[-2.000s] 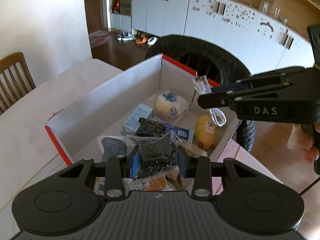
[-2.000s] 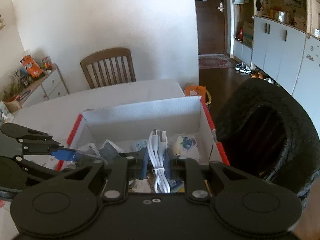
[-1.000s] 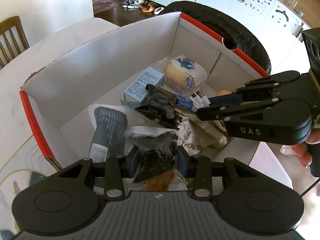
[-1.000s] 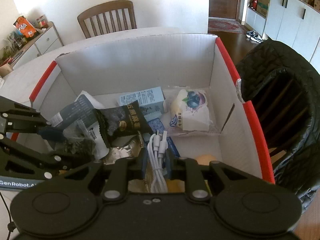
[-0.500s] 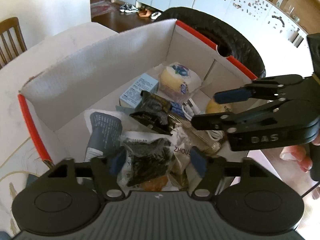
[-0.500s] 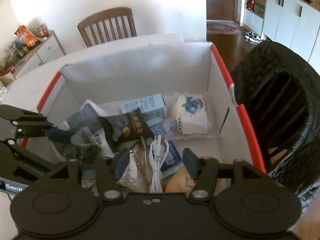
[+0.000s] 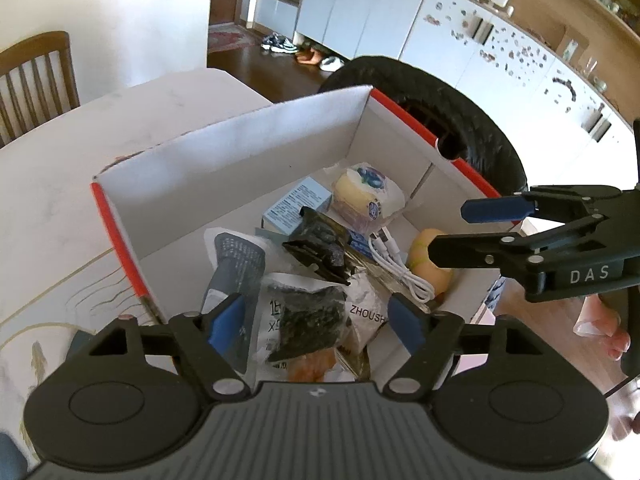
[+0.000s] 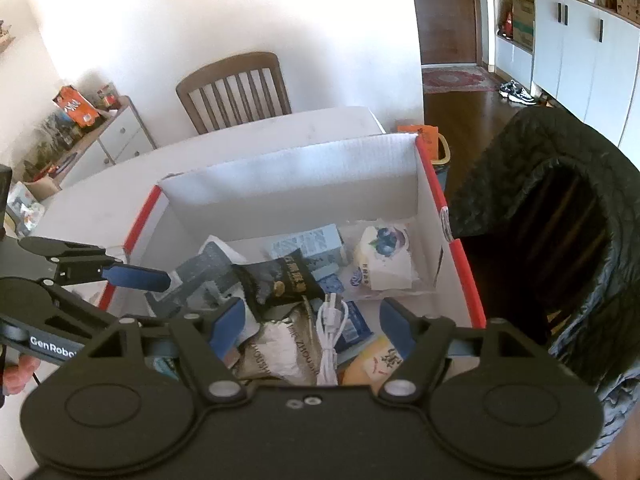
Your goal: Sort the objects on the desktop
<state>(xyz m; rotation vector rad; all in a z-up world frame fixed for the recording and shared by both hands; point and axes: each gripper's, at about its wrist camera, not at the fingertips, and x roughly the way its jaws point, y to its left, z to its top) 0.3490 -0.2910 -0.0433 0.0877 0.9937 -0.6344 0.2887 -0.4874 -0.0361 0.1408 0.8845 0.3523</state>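
1. We see a white cardboard box [image 7: 224,168] with red-edged rims standing on the pale tabletop [image 7: 60,200]; it holds all the sorted items, heaped loosely.
2. Our left gripper [image 7: 316,316] hangs over the near edge of the box with its blue-padded fingers [image 7: 228,316] spread wide, gripping nothing.
3. Just below those fingers lies a clear packet of dark dried stuff [image 7: 308,316], crumpled, with white printed film around it.
4. Our right gripper [image 8: 312,320] is over the near right part of the box, its fingers [image 8: 394,326] likewise spread and empty; in the left view it shows from the side with "DAS" on it.
5. A coiled white USB cable [image 8: 330,332] lies beneath the right gripper, resting on a silvery foil pouch [image 8: 280,350] printed "ZHOUSH".
6. A black snack packet [image 8: 280,282] with gold characters sits on top in the middle, partly over a grey-and-white pouch [image 7: 234,264] at the left.
7. Toward the far side rest a pale blue carton [image 8: 308,246] and, right of it, a wrapped cake with a blueberry label [image 8: 384,256].
8. A yellow-orange packet [image 8: 376,360] lies at the near right corner.
9. Beyond the tabletop stands a wooden chair [image 8: 236,88]; a black quilted jacket [image 8: 560,208] hangs right of the box.
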